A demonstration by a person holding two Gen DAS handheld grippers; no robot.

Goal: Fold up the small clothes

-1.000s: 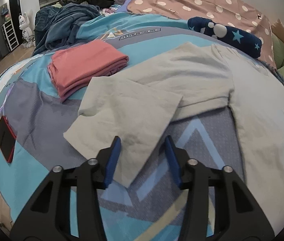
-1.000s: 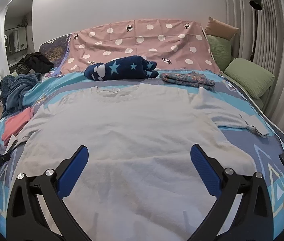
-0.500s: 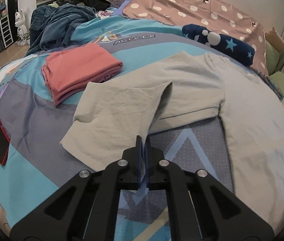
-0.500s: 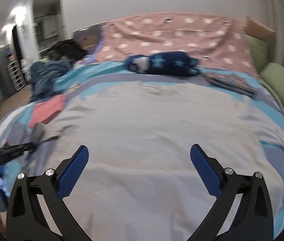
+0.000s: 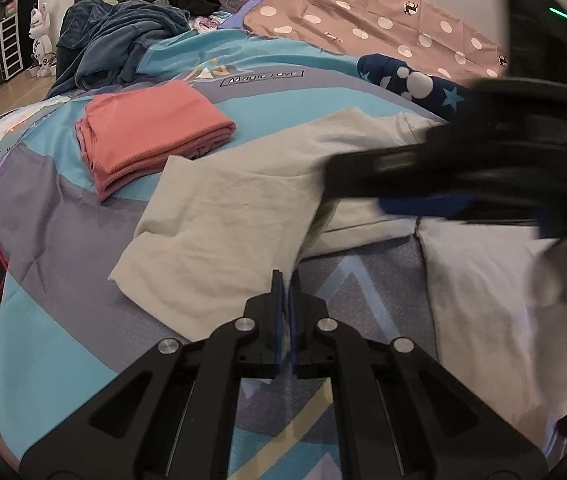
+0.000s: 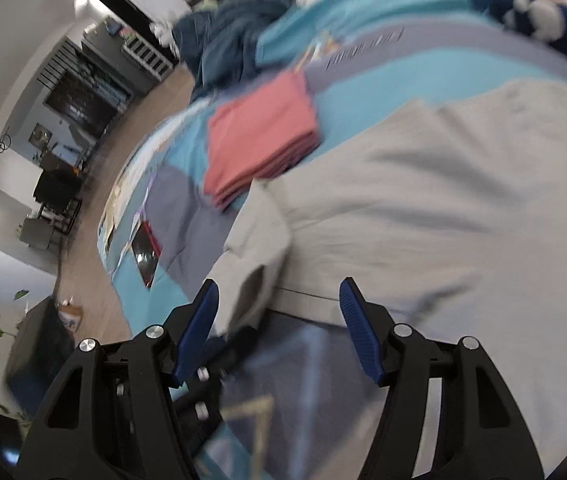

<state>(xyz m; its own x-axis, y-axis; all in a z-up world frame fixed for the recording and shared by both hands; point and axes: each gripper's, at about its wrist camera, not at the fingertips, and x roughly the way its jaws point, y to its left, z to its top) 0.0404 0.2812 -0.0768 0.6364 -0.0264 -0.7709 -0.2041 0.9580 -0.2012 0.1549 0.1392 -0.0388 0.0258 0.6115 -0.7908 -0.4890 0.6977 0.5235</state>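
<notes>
Grey T-shirt (image 5: 219, 236) sleeve pinched by left gripper (image 5: 284, 280); right gripper (image 6: 279, 320) closing.

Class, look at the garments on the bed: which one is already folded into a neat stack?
The pink garment. It lies folded in layers, while the grey T-shirt is spread out and the dark blue clothing is heaped.

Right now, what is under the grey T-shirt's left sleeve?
The grey T-shirt lies on the patterned bedcover, whose grey and blue panels show around the sleeve. The left gripper pinches the sleeve's edge, slightly lifted. Whatever lies directly beneath the fabric is covered.
</notes>
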